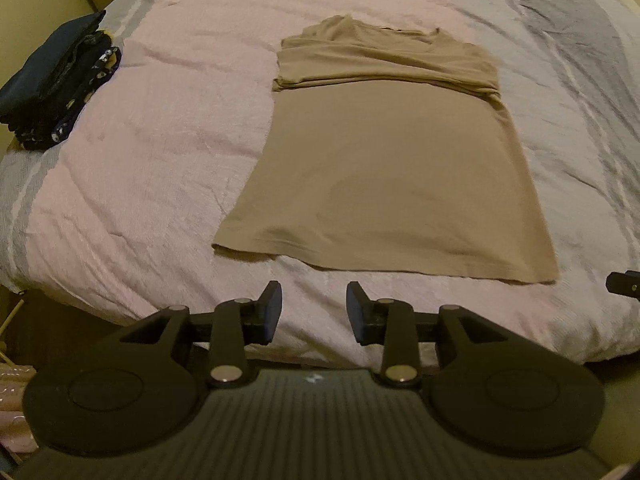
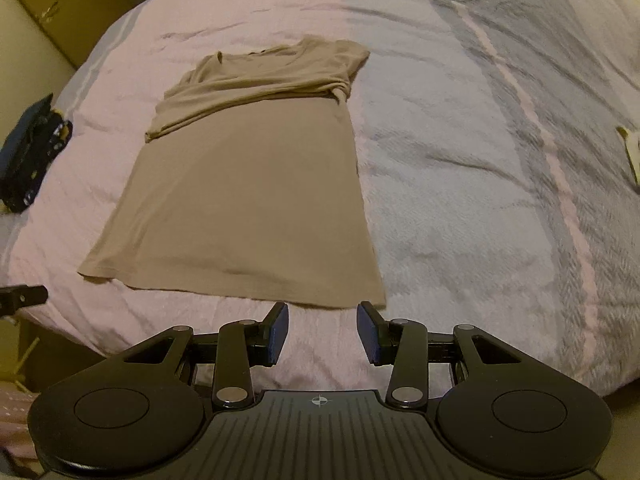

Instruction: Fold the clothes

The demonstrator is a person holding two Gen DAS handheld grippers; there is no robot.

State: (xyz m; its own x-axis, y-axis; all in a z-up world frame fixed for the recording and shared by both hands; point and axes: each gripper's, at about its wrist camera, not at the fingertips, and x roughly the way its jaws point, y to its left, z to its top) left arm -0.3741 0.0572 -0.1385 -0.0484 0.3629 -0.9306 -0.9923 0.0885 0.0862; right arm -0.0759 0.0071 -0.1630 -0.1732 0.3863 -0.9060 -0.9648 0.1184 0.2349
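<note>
— Two tools, one in each of my hands; how did they stand?

— Left tool (image 1: 314, 308): released, pads apart, nothing between them, hanging over the near edge of the bed (image 1: 132, 184). Right tool (image 2: 322, 330): likewise spread wide and empty, its fingertips (image 2: 280, 316) just short of the shirt's hem. Neither touched cloth.

— Item one on the bed?

— One tan shirt (image 1: 384, 176), lying flat on the bedspread (image 2: 460, 168), hem toward me, neck toward the far side. Its upper part was doubled over itself in a band across the chest, with loose creases at that fold. The lower body lay smooth. It sat roughly where the pink half of the bedspread met the grey half.

— Which tool was nearer to it?

— My right one, at the shirt's right hem corner. My left one hung off the hem's left half, a little back from it.

— Anything else entered?

— One stack of dark folded clothes (image 1: 52, 88), navy with some small pale print, at the left edge of the bed, well apart from the shirt. One small pale object (image 2: 632, 152) at the far right of the bedspread, cut off by the picture's edge; I could not tell what it was.

— Did each tool show in the other's view?

— Only a dark tip at the picture's side.
</note>
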